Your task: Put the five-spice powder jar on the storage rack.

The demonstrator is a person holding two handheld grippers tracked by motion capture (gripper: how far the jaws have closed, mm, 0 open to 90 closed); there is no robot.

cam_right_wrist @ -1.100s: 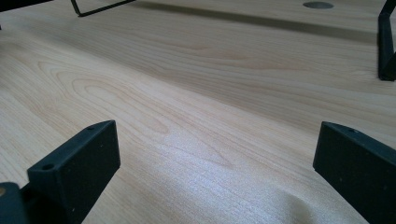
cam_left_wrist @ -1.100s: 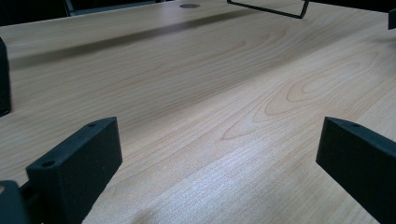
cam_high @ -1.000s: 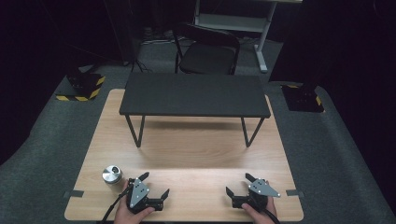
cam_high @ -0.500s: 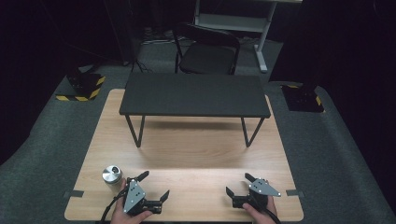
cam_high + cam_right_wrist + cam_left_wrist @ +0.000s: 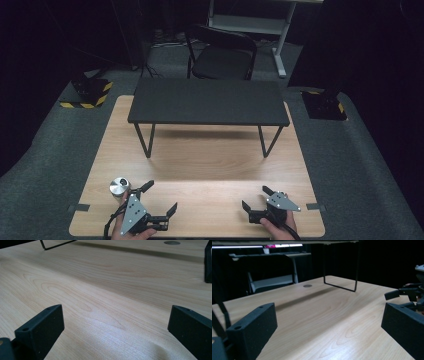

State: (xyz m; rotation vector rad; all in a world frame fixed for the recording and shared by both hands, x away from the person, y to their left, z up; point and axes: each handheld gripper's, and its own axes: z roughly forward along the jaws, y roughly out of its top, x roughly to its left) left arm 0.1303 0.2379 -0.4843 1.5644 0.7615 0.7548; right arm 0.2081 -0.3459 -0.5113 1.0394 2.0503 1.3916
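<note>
Metal cylinder (image 5: 119, 187) beside left claw (image 5: 159, 197)

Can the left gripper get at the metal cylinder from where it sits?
Probably yes. The left gripper is open, with the metal cylinder standing just beside its outer jaw on bare wooden table; nothing lies between, though it must swing outward.

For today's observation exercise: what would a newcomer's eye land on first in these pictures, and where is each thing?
A small black bench stands across the far half of the wooden table, the darkest shape on the pale wood. At the near edge, two open tongs face forward: the left tongs and the right tongs. A shiny metal cylinder stands upright just left of the left tongs, near one jaw.
</note>
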